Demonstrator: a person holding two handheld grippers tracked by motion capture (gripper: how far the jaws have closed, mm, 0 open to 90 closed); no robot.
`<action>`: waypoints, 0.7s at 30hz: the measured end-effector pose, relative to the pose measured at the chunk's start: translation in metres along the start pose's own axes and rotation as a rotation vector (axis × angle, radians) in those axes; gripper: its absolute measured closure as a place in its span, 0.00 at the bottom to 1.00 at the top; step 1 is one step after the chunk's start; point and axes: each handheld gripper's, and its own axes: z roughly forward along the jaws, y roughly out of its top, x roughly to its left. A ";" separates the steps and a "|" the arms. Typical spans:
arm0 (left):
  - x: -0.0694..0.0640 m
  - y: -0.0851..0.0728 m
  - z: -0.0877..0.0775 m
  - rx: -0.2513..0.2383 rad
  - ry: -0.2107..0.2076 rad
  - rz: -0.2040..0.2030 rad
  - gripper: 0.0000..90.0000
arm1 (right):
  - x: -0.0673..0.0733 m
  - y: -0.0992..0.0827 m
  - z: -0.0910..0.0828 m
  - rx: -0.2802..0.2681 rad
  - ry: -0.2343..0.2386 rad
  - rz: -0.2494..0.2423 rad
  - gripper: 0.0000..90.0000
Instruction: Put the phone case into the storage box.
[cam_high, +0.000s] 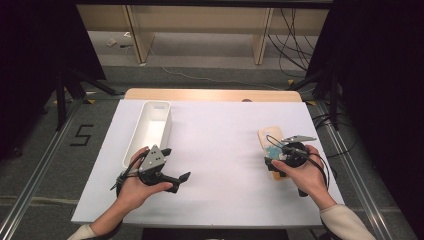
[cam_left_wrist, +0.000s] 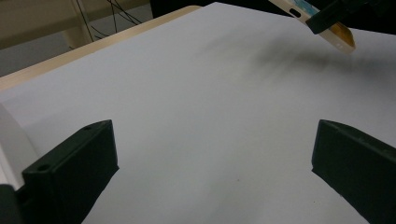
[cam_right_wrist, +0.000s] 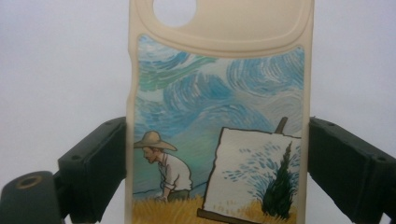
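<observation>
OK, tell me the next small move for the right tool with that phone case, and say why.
Probably carry the phone case leftward toward the white bin. The right tool already clamps the case by both long edges, and in the left gripper view it looks lifted off the white table. The left tool waits open beside the bin, holding nothing.
</observation>
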 end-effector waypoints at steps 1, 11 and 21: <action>0.000 0.000 0.000 -0.001 0.000 0.001 0.00 | 0.001 0.001 0.000 -0.014 0.004 -0.004 0.13; -0.001 0.002 0.003 -0.004 0.001 -0.001 0.00 | 0.010 0.010 0.005 -0.163 0.066 -0.025 0.13; 0.000 0.005 0.007 -0.012 0.004 -0.015 0.00 | 0.020 0.019 0.010 -0.262 0.093 -0.055 0.13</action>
